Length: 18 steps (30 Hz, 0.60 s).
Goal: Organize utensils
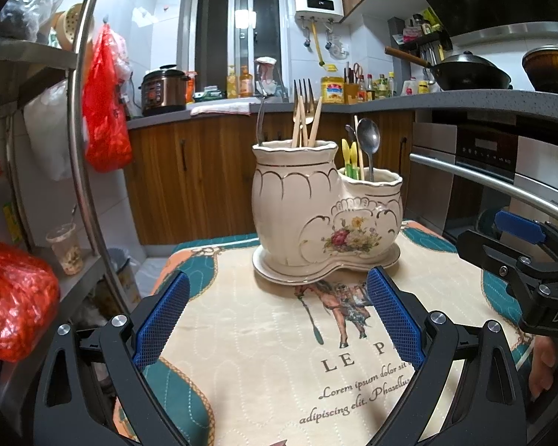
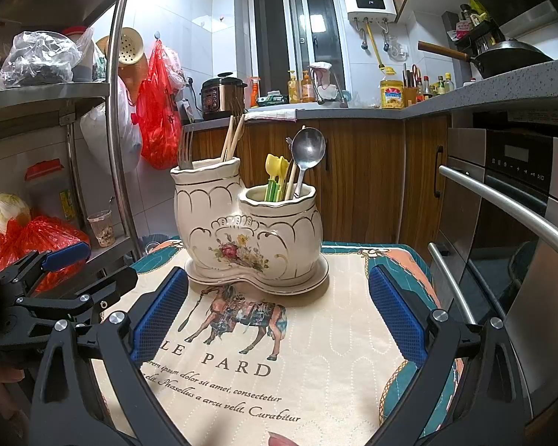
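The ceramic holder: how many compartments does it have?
2. The tall compartment holds forks and chopsticks; the short compartment beside it holds a metal spoon and yellow utensils.

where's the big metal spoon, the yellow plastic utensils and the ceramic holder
metal spoon [image 2: 308, 147], right wrist view, on its bowl
yellow plastic utensils [image 2: 275, 166], right wrist view, on a yellow head
ceramic holder [image 1: 292, 200], left wrist view, on the taller compartment's wall

utensil handles [image 2: 292, 186] hidden (inside holder [image 2: 249, 230])
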Each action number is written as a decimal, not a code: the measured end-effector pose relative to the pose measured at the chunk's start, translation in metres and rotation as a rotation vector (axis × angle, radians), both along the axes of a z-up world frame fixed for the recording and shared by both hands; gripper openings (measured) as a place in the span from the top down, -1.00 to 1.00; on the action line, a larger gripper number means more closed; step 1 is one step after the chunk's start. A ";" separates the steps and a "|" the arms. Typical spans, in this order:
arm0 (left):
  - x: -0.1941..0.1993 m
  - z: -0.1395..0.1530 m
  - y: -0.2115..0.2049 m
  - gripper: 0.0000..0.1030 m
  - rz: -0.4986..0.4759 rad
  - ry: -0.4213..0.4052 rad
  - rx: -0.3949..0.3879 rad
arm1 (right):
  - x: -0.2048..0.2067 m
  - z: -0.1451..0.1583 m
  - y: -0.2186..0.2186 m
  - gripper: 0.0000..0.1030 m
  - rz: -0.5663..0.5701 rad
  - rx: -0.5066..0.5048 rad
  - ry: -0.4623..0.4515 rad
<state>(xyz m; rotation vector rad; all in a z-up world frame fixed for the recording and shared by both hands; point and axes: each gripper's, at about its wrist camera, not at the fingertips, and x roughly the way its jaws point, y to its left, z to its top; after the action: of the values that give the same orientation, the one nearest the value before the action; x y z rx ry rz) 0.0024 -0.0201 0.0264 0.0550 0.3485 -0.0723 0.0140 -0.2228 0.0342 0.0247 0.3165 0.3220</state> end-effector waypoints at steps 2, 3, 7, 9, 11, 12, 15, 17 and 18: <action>0.001 0.000 0.001 -0.85 -0.001 0.000 0.001 | 0.000 0.000 0.000 -0.87 0.000 -0.001 0.000; 0.001 0.000 0.001 -0.85 -0.002 0.000 0.001 | 0.000 0.000 0.000 -0.87 0.000 0.000 0.000; 0.001 0.000 0.001 -0.85 -0.001 -0.001 0.000 | 0.000 0.000 0.000 -0.87 0.000 0.000 0.001; 0.001 0.000 0.000 -0.85 -0.001 -0.001 0.001 | 0.000 0.000 0.000 -0.87 0.001 -0.001 0.000; 0.000 0.000 0.001 -0.85 0.000 0.000 0.000 | 0.000 0.000 0.000 -0.87 0.001 0.000 0.000; 0.000 0.000 0.000 -0.85 0.000 0.000 -0.001 | 0.000 0.000 0.000 -0.87 0.001 -0.001 0.000; 0.000 0.000 0.000 -0.85 0.000 -0.002 0.000 | 0.000 0.000 0.000 -0.87 0.000 -0.001 0.001; 0.000 0.000 0.001 -0.85 0.000 -0.003 0.000 | 0.000 0.000 0.000 -0.87 0.000 0.000 0.001; 0.000 0.000 0.001 -0.85 0.001 -0.005 -0.001 | 0.000 0.000 0.000 -0.87 0.001 -0.001 0.001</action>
<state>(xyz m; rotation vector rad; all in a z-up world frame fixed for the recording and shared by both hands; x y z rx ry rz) 0.0027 -0.0192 0.0267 0.0539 0.3438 -0.0714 0.0142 -0.2231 0.0343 0.0240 0.3173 0.3226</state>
